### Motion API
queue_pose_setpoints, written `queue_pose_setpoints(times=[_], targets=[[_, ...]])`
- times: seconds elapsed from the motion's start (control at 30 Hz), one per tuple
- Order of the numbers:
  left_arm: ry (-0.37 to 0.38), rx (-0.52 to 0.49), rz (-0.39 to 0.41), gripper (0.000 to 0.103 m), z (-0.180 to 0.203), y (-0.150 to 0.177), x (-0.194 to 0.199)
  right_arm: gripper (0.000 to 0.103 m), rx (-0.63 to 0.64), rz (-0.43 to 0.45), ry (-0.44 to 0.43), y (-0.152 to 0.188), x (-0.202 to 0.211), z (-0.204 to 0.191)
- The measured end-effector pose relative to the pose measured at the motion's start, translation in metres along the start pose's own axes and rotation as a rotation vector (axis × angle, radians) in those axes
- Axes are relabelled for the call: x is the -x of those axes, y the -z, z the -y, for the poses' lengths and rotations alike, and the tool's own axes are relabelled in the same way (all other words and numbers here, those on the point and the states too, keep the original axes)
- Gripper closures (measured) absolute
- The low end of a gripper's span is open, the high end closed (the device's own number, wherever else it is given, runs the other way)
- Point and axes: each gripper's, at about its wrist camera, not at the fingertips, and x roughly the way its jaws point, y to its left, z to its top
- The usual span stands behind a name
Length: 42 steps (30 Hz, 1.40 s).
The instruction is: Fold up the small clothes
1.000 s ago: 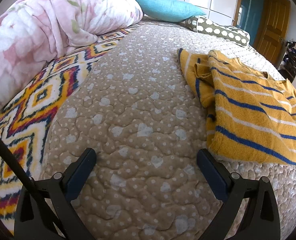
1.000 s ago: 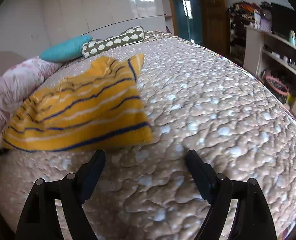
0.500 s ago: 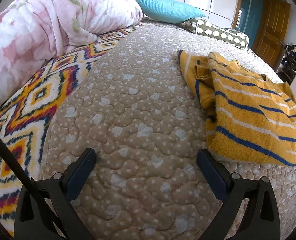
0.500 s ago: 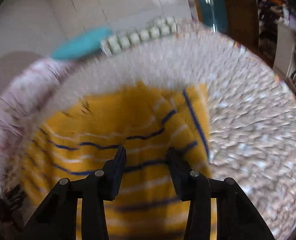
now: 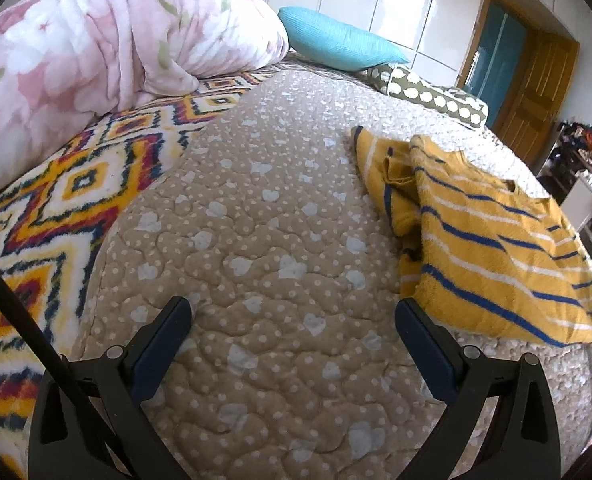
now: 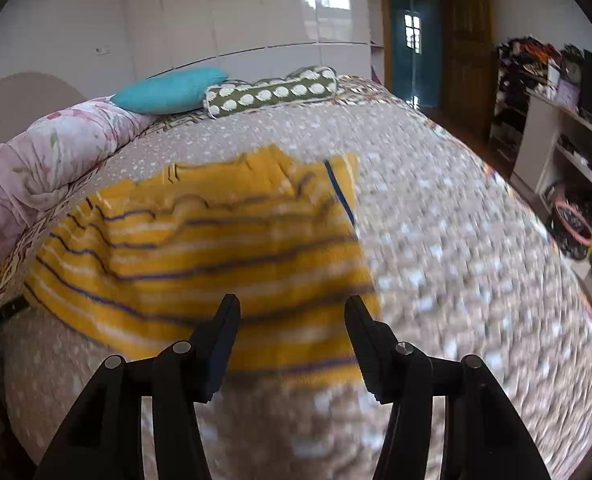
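Note:
A yellow knit garment with blue and white stripes (image 5: 491, 240) lies partly folded on the beige quilted bed cover (image 5: 264, 240). It also shows in the right wrist view (image 6: 216, 248), blurred by motion. My left gripper (image 5: 292, 320) is open and empty, low over the quilt, with the garment's near corner just beyond its right finger. My right gripper (image 6: 292, 320) is partly open and empty, over the garment's near edge.
A pink floral duvet (image 5: 96, 48) and a bright zigzag blanket (image 5: 56, 208) lie along the left. A teal pillow (image 5: 335, 44) and a spotted bolster (image 5: 431, 92) sit at the head. Shelves (image 6: 563, 152) stand right of the bed, near a wooden door (image 5: 535, 92).
My right gripper swung left over the garment and narrowed its jaws, then widened them a little and pulled back to the garment's near edge. My left gripper barely moved.

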Motion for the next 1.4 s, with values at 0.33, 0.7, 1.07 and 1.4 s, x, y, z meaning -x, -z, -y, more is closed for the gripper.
queue_pose_setpoints(times=[0.33,0.7,1.07,1.4], targets=[[-0.14,-0.113,-0.06,0.002,0.022,0.001,-0.008,0.035,-0.071,0.053,-0.04,0.035,-0.015,0.006],[-0.169,-0.132,-0.055,0.002,0.045,0.007,0.018,0.031,-0.166,0.105,-0.184,0.045,-0.009,0.027],[-0.04,-0.237,-0.015,0.002,0.117,-0.055,0.012,0.029,-0.148,0.104,-0.171,0.045,-0.009,0.024],[-0.087,-0.019,-0.12,0.018,0.038,-0.041,-0.028,0.028,-0.127,0.1,-0.162,0.045,-0.01,0.024]])
